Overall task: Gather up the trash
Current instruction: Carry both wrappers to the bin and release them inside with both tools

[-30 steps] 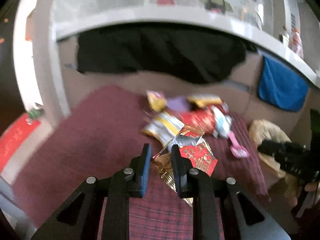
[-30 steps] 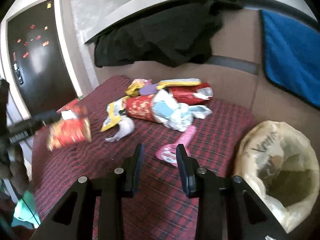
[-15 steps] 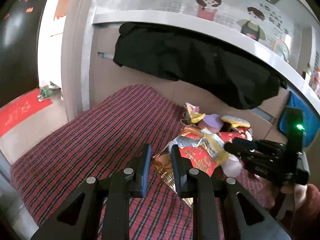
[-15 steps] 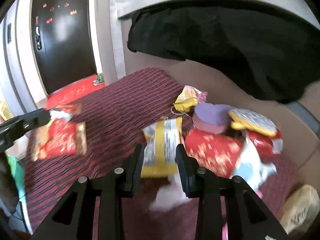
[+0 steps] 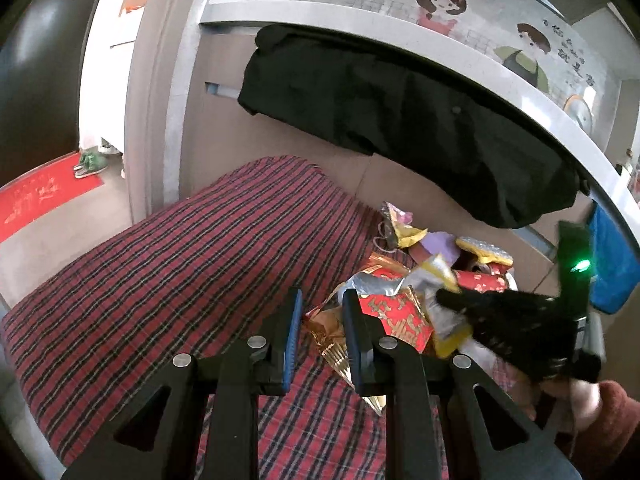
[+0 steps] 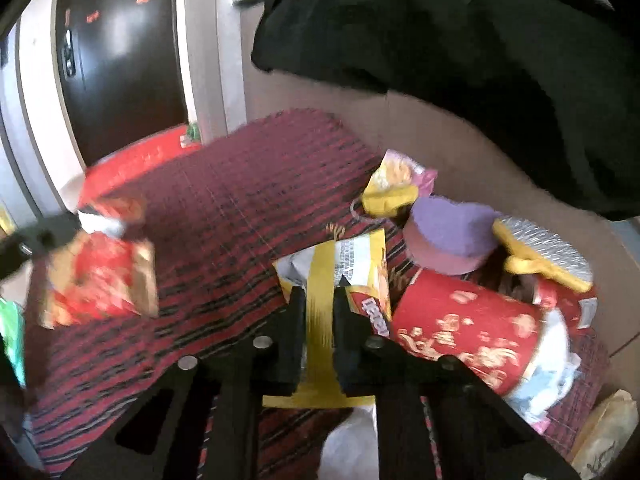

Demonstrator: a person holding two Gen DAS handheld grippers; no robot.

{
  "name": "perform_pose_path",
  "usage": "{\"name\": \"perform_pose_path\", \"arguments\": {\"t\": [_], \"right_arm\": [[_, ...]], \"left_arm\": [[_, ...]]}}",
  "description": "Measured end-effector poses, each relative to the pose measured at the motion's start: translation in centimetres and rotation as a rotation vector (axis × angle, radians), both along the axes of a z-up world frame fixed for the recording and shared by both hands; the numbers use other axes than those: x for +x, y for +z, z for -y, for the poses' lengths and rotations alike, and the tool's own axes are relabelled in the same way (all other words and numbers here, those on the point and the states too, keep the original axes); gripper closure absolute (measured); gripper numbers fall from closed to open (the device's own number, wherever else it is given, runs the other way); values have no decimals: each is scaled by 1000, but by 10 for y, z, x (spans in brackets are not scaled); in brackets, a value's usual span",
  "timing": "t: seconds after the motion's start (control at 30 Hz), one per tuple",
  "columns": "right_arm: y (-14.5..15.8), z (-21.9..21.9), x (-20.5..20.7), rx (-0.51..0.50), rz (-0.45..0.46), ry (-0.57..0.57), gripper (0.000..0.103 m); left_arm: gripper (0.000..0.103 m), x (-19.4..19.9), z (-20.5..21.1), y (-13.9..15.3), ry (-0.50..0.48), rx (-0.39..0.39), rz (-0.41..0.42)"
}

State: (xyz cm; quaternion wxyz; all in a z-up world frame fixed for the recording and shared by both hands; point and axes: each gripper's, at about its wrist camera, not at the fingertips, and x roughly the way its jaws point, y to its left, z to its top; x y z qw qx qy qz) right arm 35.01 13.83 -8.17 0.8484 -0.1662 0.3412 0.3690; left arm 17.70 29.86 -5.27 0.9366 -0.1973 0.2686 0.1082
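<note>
A pile of snack wrappers lies on the plaid red cloth [image 5: 180,264]. My left gripper [image 5: 320,304] holds a red and gold wrapper [image 5: 394,316] against its right finger, lifted above the cloth; the same wrapper shows blurred at the left of the right wrist view [image 6: 100,276]. My right gripper [image 6: 320,292] has its jaws around a yellow and white wrapper [image 6: 340,264] in the pile, with a gap still between the fingers. It also shows in the left wrist view [image 5: 444,300]. A red tube-shaped package [image 6: 468,328] lies just right of it.
A purple cap-like piece [image 6: 448,232] and a yellow and silver packet [image 6: 540,252] lie at the back of the pile. A black garment [image 5: 400,112] hangs over the ledge behind. A tan bag [image 6: 608,428] sits at the far right. A dark door [image 6: 120,52] stands left.
My right gripper has moved left from the pink wrapper and tan bag to the yellow and white wrapper. My left gripper has kept hold of the red and gold wrapper and swung left.
</note>
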Motion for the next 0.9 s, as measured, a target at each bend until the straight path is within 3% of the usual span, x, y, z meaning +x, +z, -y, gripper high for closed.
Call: {"name": "perform_pose_path", "arguments": {"t": [0.2,0.43,0.63,0.9], "right_arm": [[52,49,-23,106,77,-37,93],[89,128,-54,172,166,-156,93],[104,195,-78,214,252,-266,93],[112,288,-94,256,324,-427,93]], "left_arm": [[82,-1,35,25,-43,35,64],[82,1,99,58,-119,112,157],[82,14,171,76,-217,176,226],[82,43,271,79,-362,218,243]]}}
